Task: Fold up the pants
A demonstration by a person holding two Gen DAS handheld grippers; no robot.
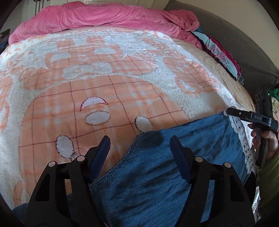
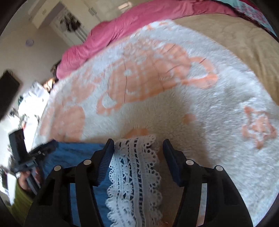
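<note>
There is one pair of blue pants (image 1: 157, 174) with one white lace border (image 2: 137, 174) at its end. There are two grippers: the left gripper (image 1: 140, 141) and the right gripper (image 2: 138, 145), each with two fingers. On the bed lie one orange and white blanket (image 1: 104, 78) and, at the far side, one pink cover (image 1: 97, 17).

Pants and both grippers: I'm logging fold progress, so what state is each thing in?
Pants: lying on the blanket, at least partly folded.
Lace hem: flat, between the right gripper's fingers.
Left gripper: open, over the denim edge.
Right gripper: open.
Blanket: spread flat.
Pink duvet: bunched up.
</note>
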